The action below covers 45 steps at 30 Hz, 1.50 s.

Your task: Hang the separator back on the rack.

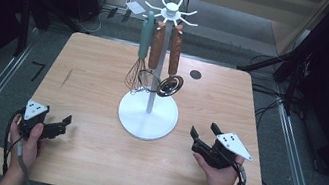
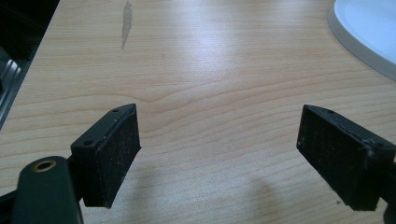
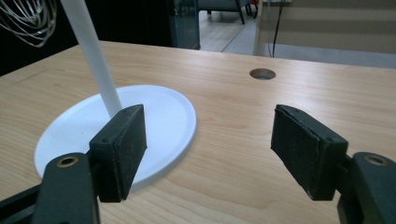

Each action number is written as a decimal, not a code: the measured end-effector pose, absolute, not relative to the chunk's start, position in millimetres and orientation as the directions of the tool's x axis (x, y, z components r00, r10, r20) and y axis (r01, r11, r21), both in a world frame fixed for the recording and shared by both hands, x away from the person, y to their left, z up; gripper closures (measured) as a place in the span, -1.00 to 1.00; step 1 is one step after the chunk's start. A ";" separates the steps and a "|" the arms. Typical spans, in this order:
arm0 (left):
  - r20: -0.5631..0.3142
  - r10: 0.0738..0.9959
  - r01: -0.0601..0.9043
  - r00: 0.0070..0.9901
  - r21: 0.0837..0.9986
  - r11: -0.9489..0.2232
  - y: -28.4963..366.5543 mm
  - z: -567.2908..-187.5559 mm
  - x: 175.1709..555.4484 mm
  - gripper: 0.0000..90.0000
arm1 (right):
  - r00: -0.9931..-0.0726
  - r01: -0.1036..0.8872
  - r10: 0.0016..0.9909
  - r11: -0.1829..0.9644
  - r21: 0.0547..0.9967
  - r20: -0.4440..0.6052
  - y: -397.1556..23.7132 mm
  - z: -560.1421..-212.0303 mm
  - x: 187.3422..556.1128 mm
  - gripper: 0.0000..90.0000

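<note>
Black right tool (image 1: 202,132) gapes beside round white stand base (image 1: 147,115).

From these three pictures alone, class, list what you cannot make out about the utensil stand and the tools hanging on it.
- Stand top and hooks: cut off by the upper edge in the right gripper view.
- Whisk: in the right gripper view the corner cuts off everything except a few wires.
- Two wooden-handled tools: their metal heads overlap the pole in the high view, too small to identify.
- Stand base: the left gripper view's edge crops most of it.
</note>
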<state>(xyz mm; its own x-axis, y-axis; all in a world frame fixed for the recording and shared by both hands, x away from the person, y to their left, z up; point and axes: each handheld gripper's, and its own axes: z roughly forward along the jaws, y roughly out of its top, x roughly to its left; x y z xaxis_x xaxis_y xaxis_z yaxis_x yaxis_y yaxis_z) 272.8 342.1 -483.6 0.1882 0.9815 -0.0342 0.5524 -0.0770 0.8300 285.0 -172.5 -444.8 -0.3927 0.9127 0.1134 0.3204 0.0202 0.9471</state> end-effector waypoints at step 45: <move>-0.037 0.982 0.551 0.186 0.831 -0.072 342.7 -483.5 272.6 -0.70 | -0.114 0.415 0.978 -0.114 0.903 0.176 -308.2 -490.5 261.6 -0.62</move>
<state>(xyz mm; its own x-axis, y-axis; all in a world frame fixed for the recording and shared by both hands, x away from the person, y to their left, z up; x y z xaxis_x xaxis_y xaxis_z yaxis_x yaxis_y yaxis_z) 272.6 342.7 -483.5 0.1855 0.9819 -0.0374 0.5512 -0.0724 0.8312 261.6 -308.2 -490.5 -0.1138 0.9777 0.1763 0.4151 -0.1144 0.9026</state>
